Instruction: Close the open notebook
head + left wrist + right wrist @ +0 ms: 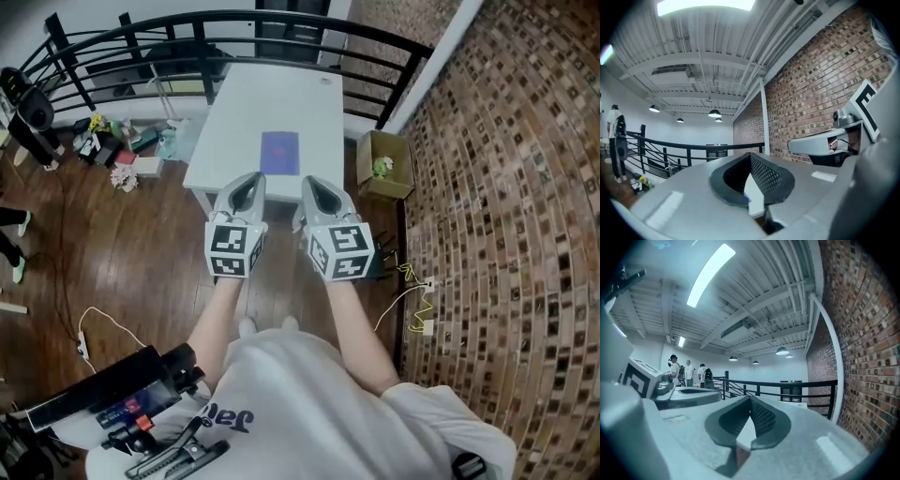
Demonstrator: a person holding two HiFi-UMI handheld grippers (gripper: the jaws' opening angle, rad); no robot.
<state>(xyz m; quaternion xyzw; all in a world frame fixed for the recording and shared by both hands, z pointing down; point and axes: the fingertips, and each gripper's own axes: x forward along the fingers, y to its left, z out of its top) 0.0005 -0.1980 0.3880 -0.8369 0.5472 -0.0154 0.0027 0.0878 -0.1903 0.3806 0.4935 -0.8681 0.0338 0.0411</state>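
A purple notebook (280,153) lies flat in the middle of the white table (234,112); only its purple face shows, and I cannot tell whether it is open. My left gripper (249,183) and right gripper (310,184) are held side by side over the floor at the table's near edge, short of the notebook. Both point level toward the table. In the left gripper view the left gripper (750,155) has its jaws together with nothing held, and a sliver of table and purple shows below the tips. The right gripper (750,400) is likewise shut and empty.
A black railing (281,28) curves behind the table. An open cardboard box (384,164) stands on the floor at the table's right, by the brick wall (506,187). Clutter (117,150) lies on the floor at left. People (686,373) stand far off.
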